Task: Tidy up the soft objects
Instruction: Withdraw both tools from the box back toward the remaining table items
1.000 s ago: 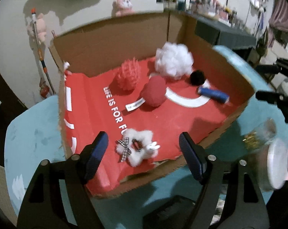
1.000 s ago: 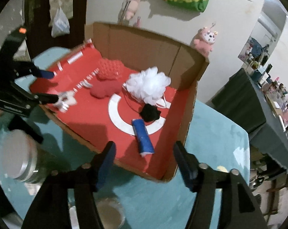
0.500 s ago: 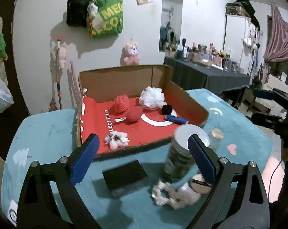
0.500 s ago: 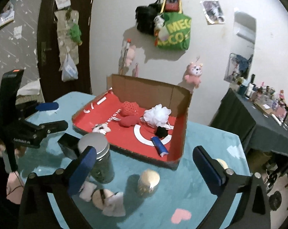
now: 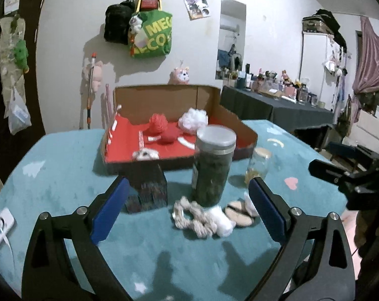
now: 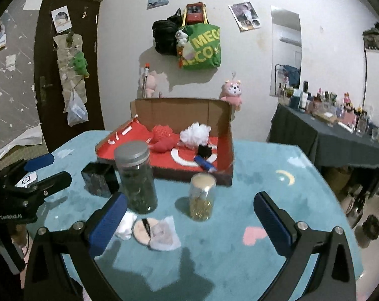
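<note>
A cardboard box with a red lining stands at the far side of the teal table. It holds a white puff, red soft balls, a black pompom, a blue roll and a small white fluffy item. On the table near me lie a braided rope ring, a white cotton ball, a round powder puff and a translucent pouch. My left gripper and right gripper are open and empty, above the table.
A tall jar with a metal lid, a small jar with a cork-coloured lid and a black box stand between the loose items and the cardboard box. A dark side table is at right.
Both grippers have pulled back from the box toward the near table edge. The jars, black box and loose soft items have come into view.
</note>
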A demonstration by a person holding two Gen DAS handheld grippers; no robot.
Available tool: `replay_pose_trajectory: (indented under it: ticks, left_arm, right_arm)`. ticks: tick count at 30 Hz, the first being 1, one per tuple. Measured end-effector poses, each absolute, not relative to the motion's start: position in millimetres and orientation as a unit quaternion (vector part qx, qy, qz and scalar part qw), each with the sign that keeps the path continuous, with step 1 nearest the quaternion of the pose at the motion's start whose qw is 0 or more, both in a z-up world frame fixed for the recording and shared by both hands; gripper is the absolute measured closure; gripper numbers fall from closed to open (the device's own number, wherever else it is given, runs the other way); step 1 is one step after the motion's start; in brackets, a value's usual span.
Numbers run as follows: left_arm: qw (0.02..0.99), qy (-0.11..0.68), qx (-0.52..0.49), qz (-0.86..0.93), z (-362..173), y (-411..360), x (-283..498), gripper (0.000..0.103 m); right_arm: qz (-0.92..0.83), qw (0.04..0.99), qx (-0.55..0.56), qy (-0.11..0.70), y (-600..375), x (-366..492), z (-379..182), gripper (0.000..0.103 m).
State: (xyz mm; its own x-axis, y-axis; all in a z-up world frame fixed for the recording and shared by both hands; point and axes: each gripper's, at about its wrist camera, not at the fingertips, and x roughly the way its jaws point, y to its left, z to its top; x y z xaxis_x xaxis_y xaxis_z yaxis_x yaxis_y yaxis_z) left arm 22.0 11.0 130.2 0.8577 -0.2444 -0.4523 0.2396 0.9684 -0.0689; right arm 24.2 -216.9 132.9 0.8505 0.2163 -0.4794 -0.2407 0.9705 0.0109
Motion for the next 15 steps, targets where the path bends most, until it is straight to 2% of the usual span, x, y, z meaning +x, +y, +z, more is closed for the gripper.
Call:
replay_pose_trajectory:
  ticks: [15]
  left_arm:
    - [0.949, 0.296, -0.005, -0.111, 66.3, 0.3, 29.4, 0.006]
  right_arm:
    - [0.129, 0.940, 0.029, 0.314, -218.4, 36.5, 56.0, 0.000]
